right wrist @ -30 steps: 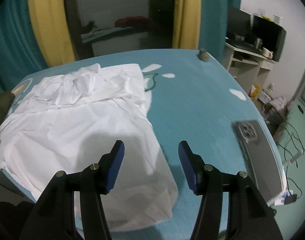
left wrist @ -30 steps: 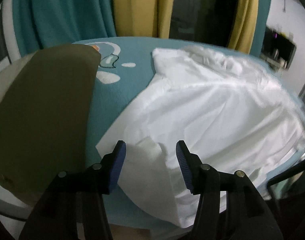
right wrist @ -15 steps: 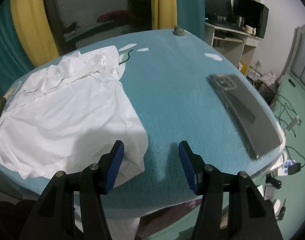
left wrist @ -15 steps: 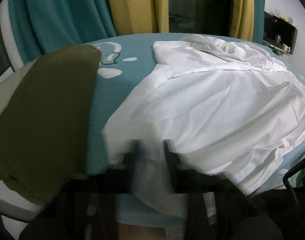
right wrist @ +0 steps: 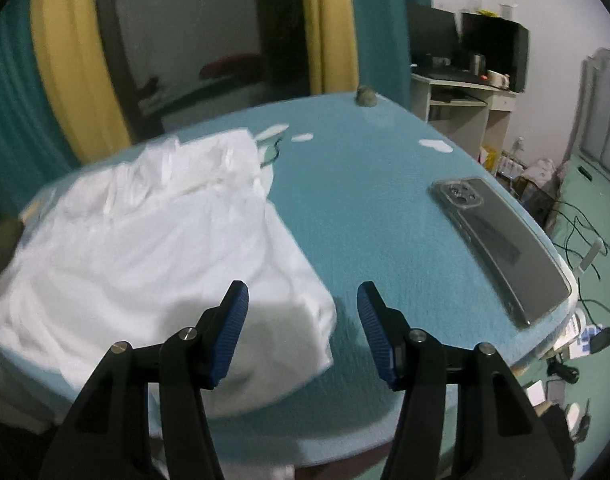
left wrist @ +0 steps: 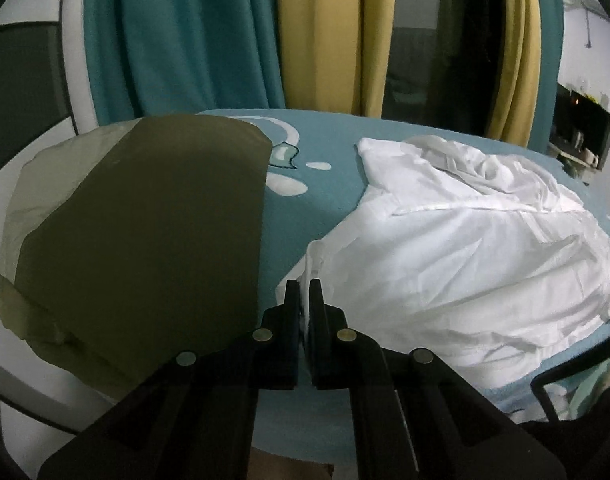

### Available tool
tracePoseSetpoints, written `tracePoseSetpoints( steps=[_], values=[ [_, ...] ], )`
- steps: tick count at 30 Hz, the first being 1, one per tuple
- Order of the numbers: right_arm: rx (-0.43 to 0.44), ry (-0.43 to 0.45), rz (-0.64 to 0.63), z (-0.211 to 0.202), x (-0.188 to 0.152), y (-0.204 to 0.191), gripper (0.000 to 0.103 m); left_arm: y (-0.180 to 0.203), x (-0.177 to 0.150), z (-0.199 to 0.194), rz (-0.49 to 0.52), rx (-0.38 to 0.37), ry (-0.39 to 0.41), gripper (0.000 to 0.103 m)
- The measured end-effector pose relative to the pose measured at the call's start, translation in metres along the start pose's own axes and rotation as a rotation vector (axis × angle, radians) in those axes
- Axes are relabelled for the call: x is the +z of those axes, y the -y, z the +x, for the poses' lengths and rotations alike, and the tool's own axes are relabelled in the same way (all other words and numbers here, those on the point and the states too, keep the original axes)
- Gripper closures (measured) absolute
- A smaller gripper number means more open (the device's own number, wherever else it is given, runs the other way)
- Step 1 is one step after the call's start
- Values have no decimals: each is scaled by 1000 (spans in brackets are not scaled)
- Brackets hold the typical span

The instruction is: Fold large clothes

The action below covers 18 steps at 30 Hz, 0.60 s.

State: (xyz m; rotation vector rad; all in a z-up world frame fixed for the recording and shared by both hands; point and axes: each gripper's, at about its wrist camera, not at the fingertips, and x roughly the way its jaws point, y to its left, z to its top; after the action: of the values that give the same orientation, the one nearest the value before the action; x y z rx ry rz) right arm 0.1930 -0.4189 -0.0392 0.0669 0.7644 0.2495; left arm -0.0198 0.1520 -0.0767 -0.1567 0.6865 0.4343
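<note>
White shirt fabric is what we have pinched in our left gripper: its fingers are pressed together on a thin ridge of cloth at the garment's near left corner, at about 6 o'clock in the left wrist view. From that pinch the shirt spreads away toward 2 o'clock, rumpled, with a bunched heap of folds at its far end. It lies on the teal cover, which carries a few white patches near 12 o'clock. At 9 o'clock of our left gripper sits a flat olive-green cloth, well apart from the shirt, with bare teal between them.

Our right gripper is spread wide and holds nothing. It hovers above the shirt's near right corner; its left finger stands over white fabric, its right finger over bare teal. The picture is blurred here. Out at 2 o'clock a phone in a clear case lies flat near the surface's edge. At 12 o'clock a small grey lump rests on the far rim.
</note>
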Motion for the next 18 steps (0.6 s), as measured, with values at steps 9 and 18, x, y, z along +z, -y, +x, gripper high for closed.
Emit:
tracePoseSetpoints(
  steps=[9,18],
  values=[
    [-191,-80,-145,20,-17,-14,46,1,8,6,-16,1,7,99],
    [-207,-116,-44,-10,-36,18,46,2,12,5,-5,25,-6,99]
  ],
)
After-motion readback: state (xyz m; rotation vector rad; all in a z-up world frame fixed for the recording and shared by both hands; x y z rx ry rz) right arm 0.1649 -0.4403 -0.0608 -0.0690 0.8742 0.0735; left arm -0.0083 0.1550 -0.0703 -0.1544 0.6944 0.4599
